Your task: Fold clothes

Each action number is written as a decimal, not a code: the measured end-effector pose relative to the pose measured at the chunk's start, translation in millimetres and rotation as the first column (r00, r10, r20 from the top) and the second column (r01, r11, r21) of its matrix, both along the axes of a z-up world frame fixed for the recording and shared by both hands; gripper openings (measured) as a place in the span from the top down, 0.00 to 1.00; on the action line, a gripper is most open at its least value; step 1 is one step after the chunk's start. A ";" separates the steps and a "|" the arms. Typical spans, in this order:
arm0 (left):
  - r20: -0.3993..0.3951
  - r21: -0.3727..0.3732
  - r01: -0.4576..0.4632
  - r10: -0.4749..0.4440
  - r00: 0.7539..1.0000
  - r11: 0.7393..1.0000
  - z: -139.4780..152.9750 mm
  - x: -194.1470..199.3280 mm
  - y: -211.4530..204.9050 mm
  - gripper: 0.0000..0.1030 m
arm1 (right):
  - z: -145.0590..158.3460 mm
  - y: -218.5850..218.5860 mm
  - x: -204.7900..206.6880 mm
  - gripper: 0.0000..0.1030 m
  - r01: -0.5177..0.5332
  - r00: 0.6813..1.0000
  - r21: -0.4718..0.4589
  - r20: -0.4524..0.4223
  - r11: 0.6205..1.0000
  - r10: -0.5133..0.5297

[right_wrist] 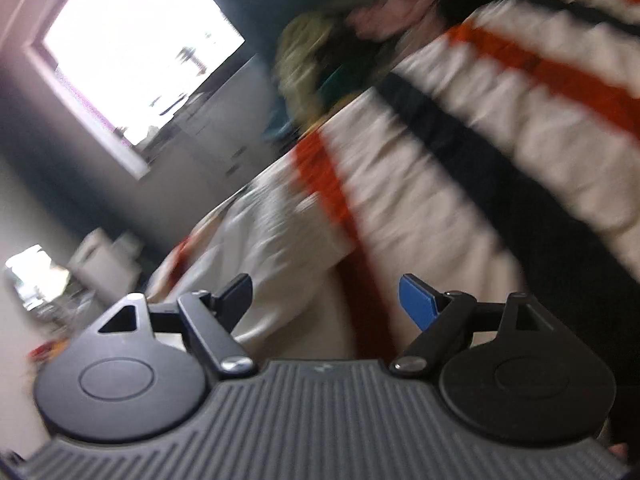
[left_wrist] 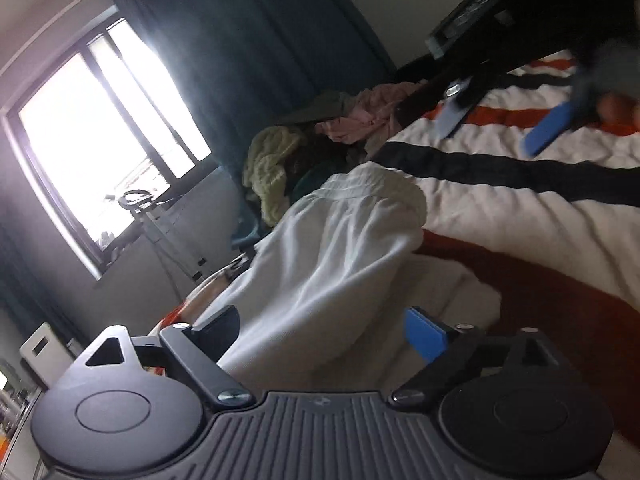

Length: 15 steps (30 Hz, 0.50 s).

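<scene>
A white garment lies in a long bundle on the striped bedspread. My left gripper is open, its fingers either side of the garment's near end, holding nothing. My right gripper shows in the left wrist view at the upper right, open and empty above the bedspread, well past the garment. In the blurred right wrist view my right gripper is open over the white, orange and black bedspread.
A heap of clothes, yellow-green, pink and dark, lies at the far end of the bed by the dark curtain. A bright window and a stand are at the left. The bed's edge runs along the left.
</scene>
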<state>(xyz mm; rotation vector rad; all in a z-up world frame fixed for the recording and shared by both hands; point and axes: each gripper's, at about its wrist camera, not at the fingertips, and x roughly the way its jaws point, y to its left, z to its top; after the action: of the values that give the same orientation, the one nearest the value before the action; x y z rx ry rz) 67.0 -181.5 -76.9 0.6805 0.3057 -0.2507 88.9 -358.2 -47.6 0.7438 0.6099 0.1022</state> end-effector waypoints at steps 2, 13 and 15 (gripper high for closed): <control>0.005 -0.042 -0.053 0.053 0.999 0.998 7.1 -10.9 18.4 0.07 | 5.4 4.3 15.6 0.20 -0.093 0.996 0.066 -0.010 0.993 0.094; -0.027 -0.007 -0.232 0.232 0.972 0.973 -6.8 -4.6 74.5 0.03 | -44.2 0.1 104.0 0.19 -0.061 0.954 0.294 -0.263 0.954 0.142; -0.045 0.008 -0.229 0.229 0.972 0.973 -12.9 2.8 76.6 0.03 | -58.8 0.0 112.5 0.19 -0.041 0.947 0.321 -0.289 0.946 0.139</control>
<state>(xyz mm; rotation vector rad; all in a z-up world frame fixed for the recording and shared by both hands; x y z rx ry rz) 69.8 -104.9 -89.7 0.6368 0.4253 -0.0455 201.4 -358.2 -106.4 1.0498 0.9416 0.1722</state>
